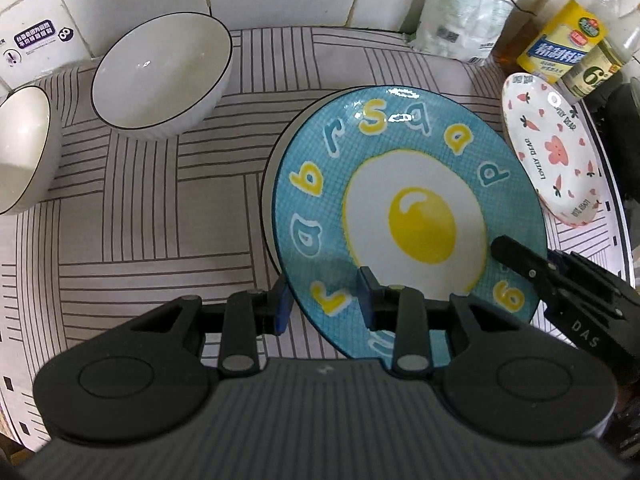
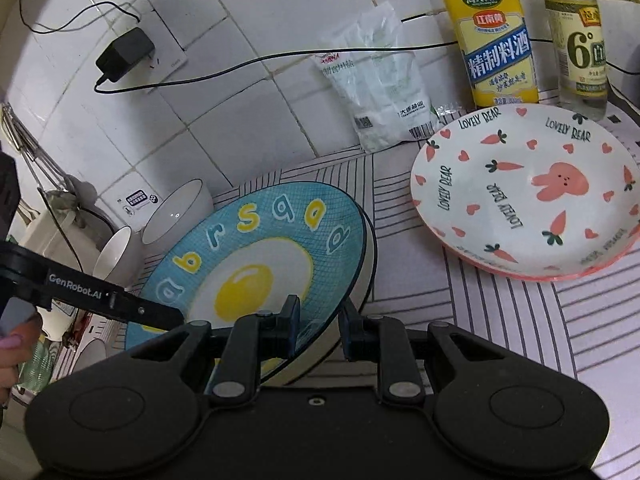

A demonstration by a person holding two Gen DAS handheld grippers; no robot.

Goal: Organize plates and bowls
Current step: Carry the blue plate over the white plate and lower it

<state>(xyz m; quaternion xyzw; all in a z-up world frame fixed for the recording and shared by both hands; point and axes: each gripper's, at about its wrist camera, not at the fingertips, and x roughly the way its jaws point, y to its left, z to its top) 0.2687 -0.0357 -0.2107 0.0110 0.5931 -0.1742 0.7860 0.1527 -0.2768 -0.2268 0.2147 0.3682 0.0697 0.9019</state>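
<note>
Gripping the blue egg plate (image 2: 256,256) by its near rim, the right gripper (image 2: 318,326) holds it tilted over the striped mat (image 1: 160,208) while the left gripper (image 1: 324,300) loosely straddles the rim, so next likely comes lowering it flat.

Home kitchen. White tiled wall (image 2: 248,120), cooking wine bottle (image 2: 492,36) and vinegar bottle (image 2: 580,40) beside a salt bag (image 2: 380,92), charger (image 2: 124,54) in a wall socket, bowls (image 1: 160,76) and plates (image 2: 528,192) on a striped-cloth tabletop (image 1: 140,208).
</note>
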